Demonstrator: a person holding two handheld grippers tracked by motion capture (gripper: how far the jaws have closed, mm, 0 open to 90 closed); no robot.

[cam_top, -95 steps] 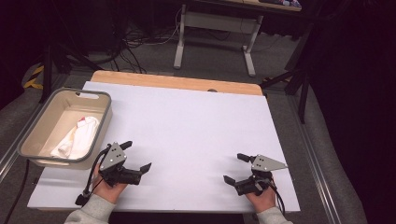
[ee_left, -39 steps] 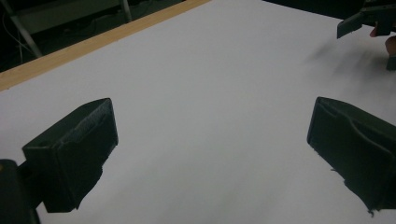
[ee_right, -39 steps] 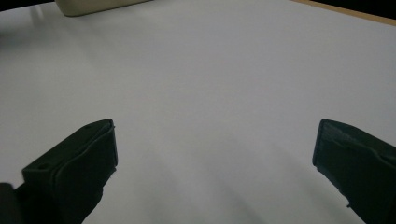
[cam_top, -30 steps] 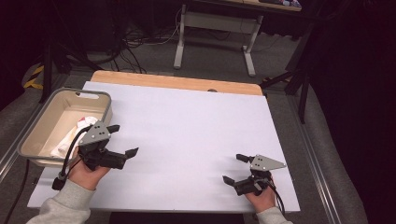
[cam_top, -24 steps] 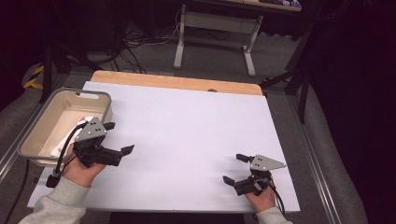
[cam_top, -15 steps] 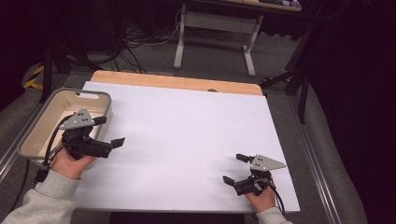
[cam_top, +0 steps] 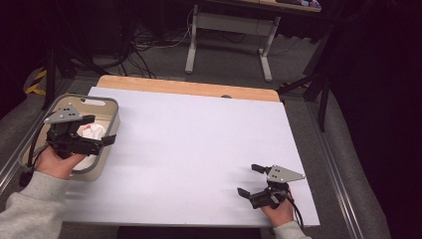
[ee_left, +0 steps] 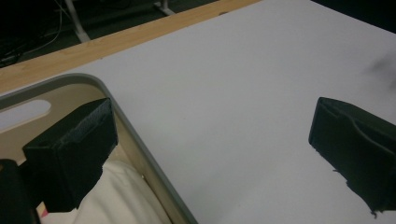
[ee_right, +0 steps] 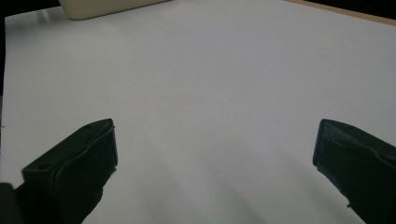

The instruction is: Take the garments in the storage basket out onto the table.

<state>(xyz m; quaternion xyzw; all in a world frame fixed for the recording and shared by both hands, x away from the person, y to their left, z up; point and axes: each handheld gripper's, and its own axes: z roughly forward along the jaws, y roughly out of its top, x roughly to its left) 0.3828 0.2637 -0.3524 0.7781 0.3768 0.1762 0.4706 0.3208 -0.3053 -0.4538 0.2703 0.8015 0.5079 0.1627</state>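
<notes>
White table [cam_top: 199, 144], cloth [ee_left: 126, 196] under left gripper [cam_top: 99, 130]

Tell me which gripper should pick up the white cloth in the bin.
Left. The left gripper hangs open over the bin, one jaw inside it just above the white cloth. The right gripper sits open at the table's near right corner, far across from the bin.

A grey sleeve [cam_top: 25, 209] is worn on the left arm. Black grippers, each topped by a grey three-cornered plate [cam_top: 283, 174], are trailed by black cables [cam_top: 297, 215].
</notes>
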